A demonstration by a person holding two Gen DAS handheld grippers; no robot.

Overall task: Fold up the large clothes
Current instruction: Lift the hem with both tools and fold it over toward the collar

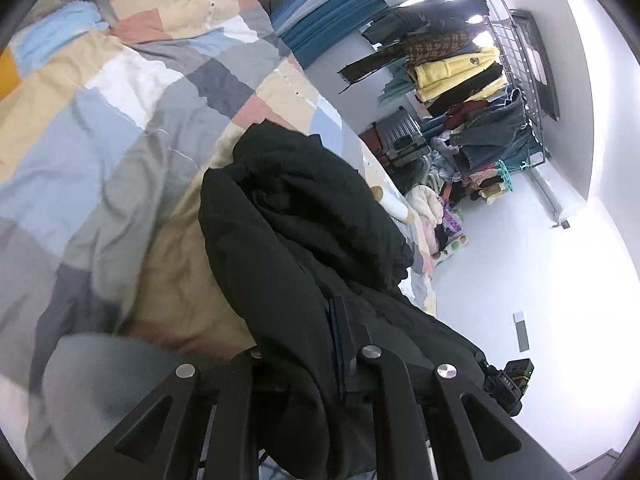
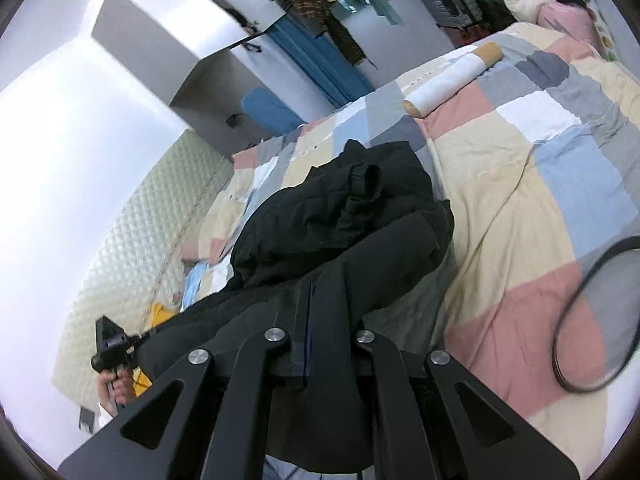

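A large black padded jacket [image 1: 304, 216] hangs lifted above the patchwork quilt [image 1: 120, 128] on the bed. My left gripper [image 1: 336, 320] is shut on one edge of the jacket, with cloth draped over and between its fingers. My right gripper [image 2: 310, 292] is shut on another edge of the same jacket [image 2: 344, 208], whose bulk bunches up in front of it over the quilt [image 2: 540, 184]. The other gripper [image 2: 110, 344], held in a hand, shows at the lower left of the right wrist view, and at the lower right edge of the left wrist view [image 1: 508, 380].
A white roll with brown ends [image 2: 452, 76] lies on the quilt's far side. A rack of hanging clothes [image 1: 468, 80] and a floor pile [image 1: 440, 200] stand past the bed. A padded headboard wall [image 2: 132, 240] and a black cable loop [image 2: 592, 312] are nearby.
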